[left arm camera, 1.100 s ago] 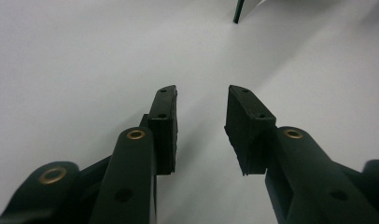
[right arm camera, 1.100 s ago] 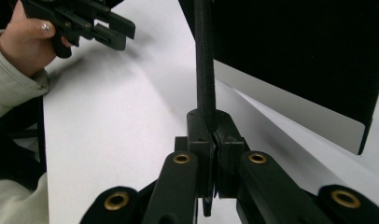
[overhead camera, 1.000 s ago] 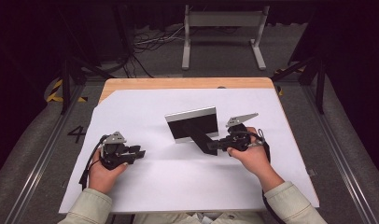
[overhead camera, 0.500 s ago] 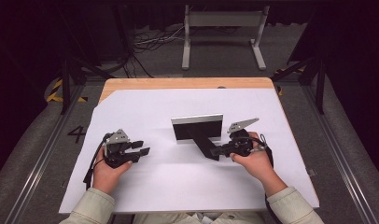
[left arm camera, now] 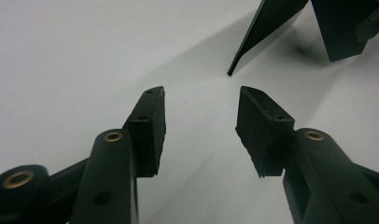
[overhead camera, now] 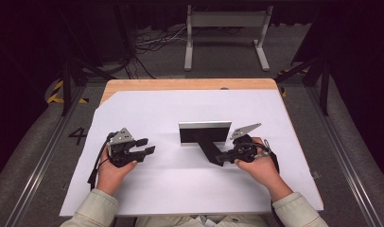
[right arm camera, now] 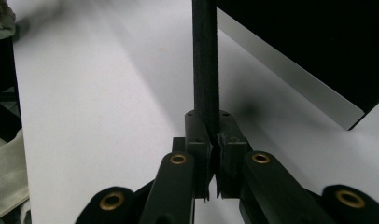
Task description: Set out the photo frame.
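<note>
The right gripper (overhead camera: 223, 157) is clamped on the black flap (right arm camera: 205, 70) of a stand (overhead camera: 204, 134), a silver-edged dark panel propped upright near the middle of the counter (overhead camera: 147, 106). The left gripper (overhead camera: 146, 146), jaws just widened with nothing between them, hovers near the counter's left edge, apart from the stand. This looks like the setting-up step; next the left gripper would likely need to reach across and steady the panel. A white sheet covers the counter; behind are dark floor, cables (overhead camera: 152, 42) and a grey frame (overhead camera: 225, 21).
</note>
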Motion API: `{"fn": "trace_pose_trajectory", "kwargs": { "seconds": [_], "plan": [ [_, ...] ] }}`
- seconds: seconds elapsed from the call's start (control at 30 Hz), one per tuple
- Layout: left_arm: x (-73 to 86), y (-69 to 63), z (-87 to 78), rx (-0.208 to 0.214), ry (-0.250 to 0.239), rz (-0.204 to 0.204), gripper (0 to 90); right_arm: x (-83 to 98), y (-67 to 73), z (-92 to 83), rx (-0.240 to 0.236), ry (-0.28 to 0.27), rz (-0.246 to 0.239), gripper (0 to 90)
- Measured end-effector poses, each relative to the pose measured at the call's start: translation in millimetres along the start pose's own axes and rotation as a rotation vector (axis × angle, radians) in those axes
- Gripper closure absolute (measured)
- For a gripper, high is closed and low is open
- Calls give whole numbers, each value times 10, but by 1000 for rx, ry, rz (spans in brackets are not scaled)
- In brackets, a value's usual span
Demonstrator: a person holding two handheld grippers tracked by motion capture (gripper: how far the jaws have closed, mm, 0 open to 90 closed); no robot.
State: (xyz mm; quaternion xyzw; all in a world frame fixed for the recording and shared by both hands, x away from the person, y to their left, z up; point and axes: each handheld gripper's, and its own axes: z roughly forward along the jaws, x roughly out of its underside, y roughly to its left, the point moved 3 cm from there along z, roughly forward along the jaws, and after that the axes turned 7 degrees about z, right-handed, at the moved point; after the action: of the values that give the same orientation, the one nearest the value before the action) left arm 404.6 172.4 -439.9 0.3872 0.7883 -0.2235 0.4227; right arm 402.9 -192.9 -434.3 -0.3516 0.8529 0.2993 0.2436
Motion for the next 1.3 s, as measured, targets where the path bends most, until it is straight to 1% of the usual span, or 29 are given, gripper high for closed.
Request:
{"fn": "trace_pose_trajectory", "kwargs": {
  "seconds": [0.13,0.17,0.23,0.27,0.33,0.47,0.6,0.73,0.8,0.83,0.9,0.97,1.0,1.03,1.13,1.17,1.2,1.23,1.3],
  "plan": [
    [-33,-1,19,-3,-7,-9,508,27,12,8,13,15,-4,853],
    [-39,3,28,6,-15,-16,506,32,12,10,15,16,-6,853],
    [-41,-1,34,10,-22,-22,507,39,13,10,17,20,-4,851],
    [-48,-1,42,4,-23,-8,507,41,13,10,19,20,-3,848],
    [-52,-6,47,8,-24,-4,507,45,15,3,24,21,1,841],
    [-54,-10,52,5,-20,-2,512,58,15,-32,13,16,11,810],
    [-57,-19,62,6,-20,-5,516,71,8,-57,16,12,14,805],
    [-64,-18,68,7,-21,6,523,70,10,-77,17,5,20,802],
    [-71,-25,75,12,-23,0,528,70,19,-94,17,2,18,797],
    [-76,-29,77,17,-24,3,533,69,21,-101,17,0,20,794],
    [-100,-46,70,26,-30,29,542,65,22,-125,19,-9,19,787],
    [-132,-79,63,13,-22,54,566,63,23,-158,24,-19,21,780],
    [-150,-87,63,13,-18,70,567,62,22,-176,28,-26,21,778],
    [-150,-87,63,13,-18,70,567,62,22,-176,28,-26,21,778],
    [-194,-127,80,18,-11,80,568,65,19,-272,39,-49,20,773],
    [-194,-127,80,18,-11,80,560,65,19,-272,39,-49,20,773],
    [-202,-126,92,23,-14,70,560,66,19,-290,43,-54,22,773],
    [-206,-124,96,39,-15,63,556,70,15,-327,50,-63,22,773],
    [-214,-126,105,39,-14,59,558,77,10,-376,59,-73,22,774]
  ]
}}
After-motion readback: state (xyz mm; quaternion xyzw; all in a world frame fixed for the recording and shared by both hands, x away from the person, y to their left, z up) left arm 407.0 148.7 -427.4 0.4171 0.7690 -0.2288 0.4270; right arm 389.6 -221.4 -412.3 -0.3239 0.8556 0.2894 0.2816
